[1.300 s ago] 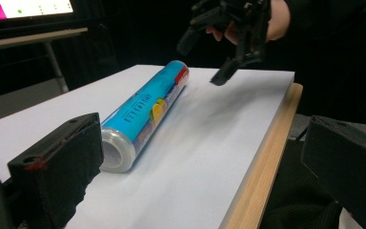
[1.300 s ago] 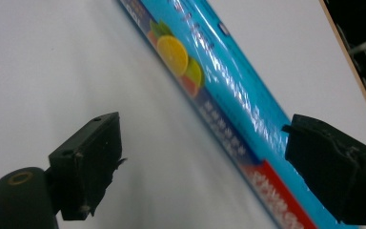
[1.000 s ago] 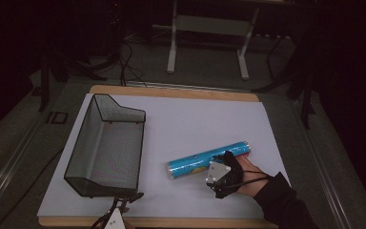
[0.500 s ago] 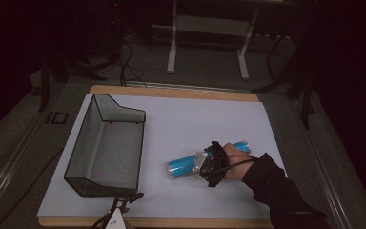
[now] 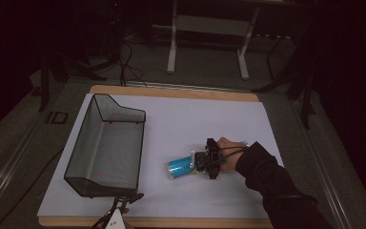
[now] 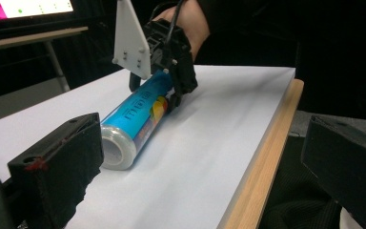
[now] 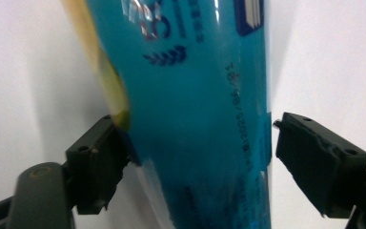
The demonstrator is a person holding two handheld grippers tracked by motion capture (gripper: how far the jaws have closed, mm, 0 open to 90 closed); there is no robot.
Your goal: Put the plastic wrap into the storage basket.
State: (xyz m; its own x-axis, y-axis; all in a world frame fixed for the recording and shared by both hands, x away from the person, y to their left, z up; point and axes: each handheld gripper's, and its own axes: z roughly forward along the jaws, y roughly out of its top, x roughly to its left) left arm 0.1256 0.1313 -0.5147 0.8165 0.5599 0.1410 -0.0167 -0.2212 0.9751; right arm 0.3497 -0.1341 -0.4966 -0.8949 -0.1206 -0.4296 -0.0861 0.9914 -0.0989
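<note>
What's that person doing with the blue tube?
A person's right tongs are around a blue tube lying on the white table. The jaws have just been closing, with the tube between them; one pad touches and the other is just off it. A wire basket waits beside it. The left tongs rest open at the table's near edge.

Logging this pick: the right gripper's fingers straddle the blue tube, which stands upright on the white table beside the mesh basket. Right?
Not upright: the blue tube lies on its side on the white table, as the high view shows. The right gripper does straddle it, beside the mesh basket.
</note>
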